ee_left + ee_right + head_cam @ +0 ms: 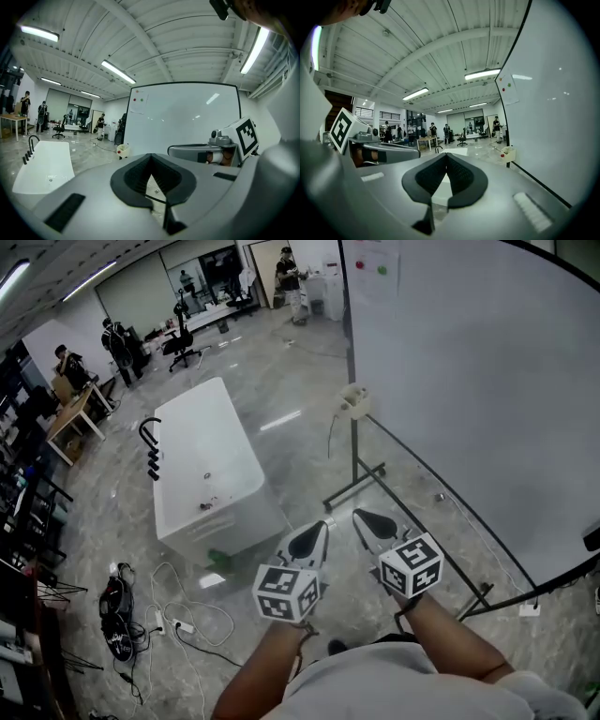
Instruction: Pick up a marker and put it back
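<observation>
Head view: the marker is too small to make out. A small white holder hangs on the whiteboard frame, well ahead of both jaw pairs. Your left gripper and right gripper sit side by side, each with jaws fully closed on nothing.
</observation>
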`<action>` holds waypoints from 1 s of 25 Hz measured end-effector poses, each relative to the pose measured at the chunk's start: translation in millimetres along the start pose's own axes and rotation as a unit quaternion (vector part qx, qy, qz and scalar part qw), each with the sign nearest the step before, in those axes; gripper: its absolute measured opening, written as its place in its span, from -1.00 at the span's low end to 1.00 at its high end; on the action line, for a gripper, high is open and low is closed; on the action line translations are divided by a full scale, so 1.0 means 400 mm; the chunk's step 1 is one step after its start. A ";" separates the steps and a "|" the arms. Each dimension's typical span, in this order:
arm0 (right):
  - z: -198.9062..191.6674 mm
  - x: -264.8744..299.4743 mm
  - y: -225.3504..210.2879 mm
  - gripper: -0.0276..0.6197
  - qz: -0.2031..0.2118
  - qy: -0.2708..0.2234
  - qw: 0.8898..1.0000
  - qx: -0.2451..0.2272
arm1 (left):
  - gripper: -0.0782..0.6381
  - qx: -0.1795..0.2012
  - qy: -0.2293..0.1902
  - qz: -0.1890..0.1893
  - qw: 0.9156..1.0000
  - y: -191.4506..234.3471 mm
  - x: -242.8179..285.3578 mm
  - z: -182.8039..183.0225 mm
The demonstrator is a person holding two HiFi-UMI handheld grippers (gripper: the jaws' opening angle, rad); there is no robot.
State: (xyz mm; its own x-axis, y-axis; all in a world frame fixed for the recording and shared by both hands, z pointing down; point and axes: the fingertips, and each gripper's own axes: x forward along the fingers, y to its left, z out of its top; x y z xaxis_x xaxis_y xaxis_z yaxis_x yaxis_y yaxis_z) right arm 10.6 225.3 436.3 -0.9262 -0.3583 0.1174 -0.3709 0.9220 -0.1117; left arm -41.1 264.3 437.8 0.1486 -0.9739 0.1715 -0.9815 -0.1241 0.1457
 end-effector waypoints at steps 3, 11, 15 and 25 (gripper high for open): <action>-0.015 0.033 -0.042 -0.91 -0.014 0.008 1.000 0.007 | -0.78 -0.002 0.005 -0.010 1.000 0.036 0.041 -0.003; -0.012 0.179 -0.267 -0.91 -0.030 0.012 0.999 0.022 | -0.78 0.000 0.020 -0.022 1.000 0.143 0.273 0.019; -0.009 0.302 -0.448 -0.91 -0.021 0.018 0.999 0.032 | -0.78 -0.001 0.027 -0.025 0.999 0.216 0.450 0.036; 0.053 0.517 -0.880 -0.90 -0.020 0.022 0.998 0.054 | -0.78 0.001 0.053 -0.016 0.998 0.330 0.859 0.089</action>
State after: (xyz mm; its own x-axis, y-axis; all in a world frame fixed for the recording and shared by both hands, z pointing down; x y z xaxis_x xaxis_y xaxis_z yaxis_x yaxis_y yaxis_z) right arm -51.9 -176.6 479.0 -0.9077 -0.3852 0.1666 -0.4145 0.8851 -0.2116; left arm -123.9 -93.6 481.1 0.1914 -0.9439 0.2691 -0.9763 -0.1549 0.1509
